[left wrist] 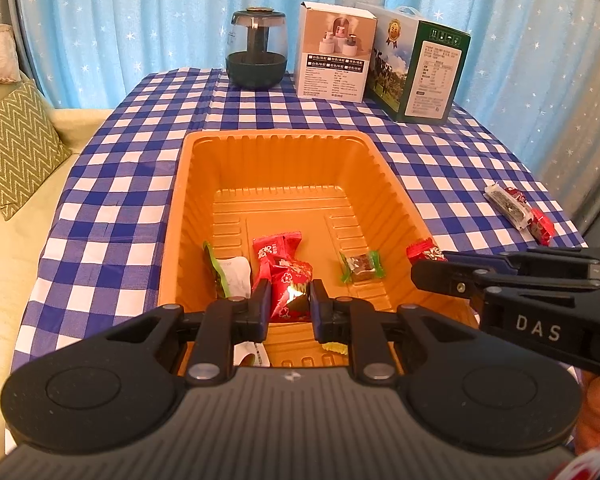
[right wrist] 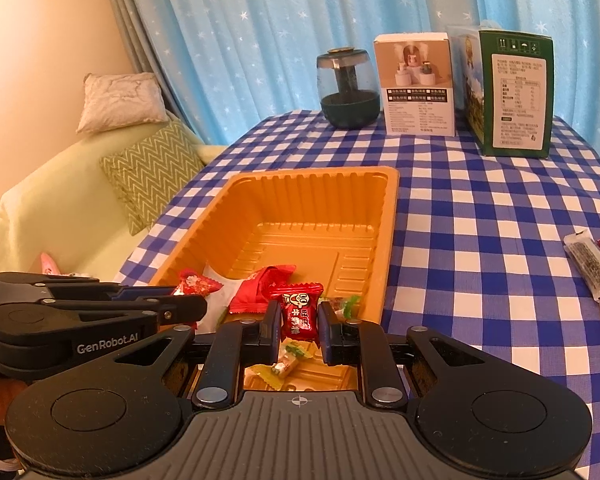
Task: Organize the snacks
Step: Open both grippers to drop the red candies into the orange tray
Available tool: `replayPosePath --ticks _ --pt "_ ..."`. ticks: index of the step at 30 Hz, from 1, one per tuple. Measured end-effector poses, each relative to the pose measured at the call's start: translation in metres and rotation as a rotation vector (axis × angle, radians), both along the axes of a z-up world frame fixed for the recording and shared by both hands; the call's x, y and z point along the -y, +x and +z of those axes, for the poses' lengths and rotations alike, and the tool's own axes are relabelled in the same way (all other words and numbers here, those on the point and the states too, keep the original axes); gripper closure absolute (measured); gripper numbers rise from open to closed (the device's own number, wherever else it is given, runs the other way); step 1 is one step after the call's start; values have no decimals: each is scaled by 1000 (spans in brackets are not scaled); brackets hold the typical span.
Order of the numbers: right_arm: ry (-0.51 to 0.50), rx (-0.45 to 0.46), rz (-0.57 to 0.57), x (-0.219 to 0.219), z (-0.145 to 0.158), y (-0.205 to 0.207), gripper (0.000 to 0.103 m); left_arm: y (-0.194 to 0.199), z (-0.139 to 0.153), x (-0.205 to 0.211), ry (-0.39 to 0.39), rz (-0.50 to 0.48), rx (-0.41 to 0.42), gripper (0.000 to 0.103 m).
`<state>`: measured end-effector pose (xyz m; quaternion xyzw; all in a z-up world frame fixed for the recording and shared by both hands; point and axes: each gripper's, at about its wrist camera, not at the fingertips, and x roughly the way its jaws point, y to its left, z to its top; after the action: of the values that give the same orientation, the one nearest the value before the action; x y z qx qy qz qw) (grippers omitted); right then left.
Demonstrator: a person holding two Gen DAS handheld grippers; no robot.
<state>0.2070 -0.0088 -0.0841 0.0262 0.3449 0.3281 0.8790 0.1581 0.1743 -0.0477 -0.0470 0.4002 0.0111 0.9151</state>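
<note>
Left wrist view: each claw [left wrist: 290,300] clamps a red candy [left wrist: 290,290] above the tray [left wrist: 180,216].

Red-wrapped candies [left wrist: 278,254] lie in the orange tray [left wrist: 274,136].

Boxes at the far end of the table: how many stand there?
2. A white box stands just right of the dark jar, and a green box stands close beside the white one, on its right. Another could be hidden behind them.
</note>
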Motion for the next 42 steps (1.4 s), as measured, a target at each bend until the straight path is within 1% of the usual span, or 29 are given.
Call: replayPosePath --ticks 4,6,7,18,24,29,30,31,32,33,34,42 --pt "6 -4 -7 2 0 1 84 2 -1 1 0 4 2 84" --pt "5 -6 -9 2 0 1 84 1 -1 0 6 13 8 69" --pt "6 -7 -10 2 0 1 83 0 -1 -1 7 19 12 68" --pt "6 -5 -1 0 0 1 83 -13 4 -12 47 48 17 66" --pt "5 7 15 -5 0 3 83 -17 6 -16 44 54 19 64" --pt "25 10 23 -9 -1 5 83 -17 6 -17 49 55 18 64" --pt "25 11 15 -9 -1 6 82 -18 6 -17 49 57 17 64" --pt "28 12 3 -7 0 6 76 -18 6 -18 48 59 17 63" --pt "33 14 -6 -5 0 7 63 -19 7 -18 47 60 18 63" --pt "40 17 -15 -3 1 7 57 -20 7 -19 47 60 19 62" --pt "46 23 -27 0 3 7 54 -21 8 -19 48 60 20 62" --pt "60 28 -97 19 7 8 53 -24 11 -15 43 57 24 58"
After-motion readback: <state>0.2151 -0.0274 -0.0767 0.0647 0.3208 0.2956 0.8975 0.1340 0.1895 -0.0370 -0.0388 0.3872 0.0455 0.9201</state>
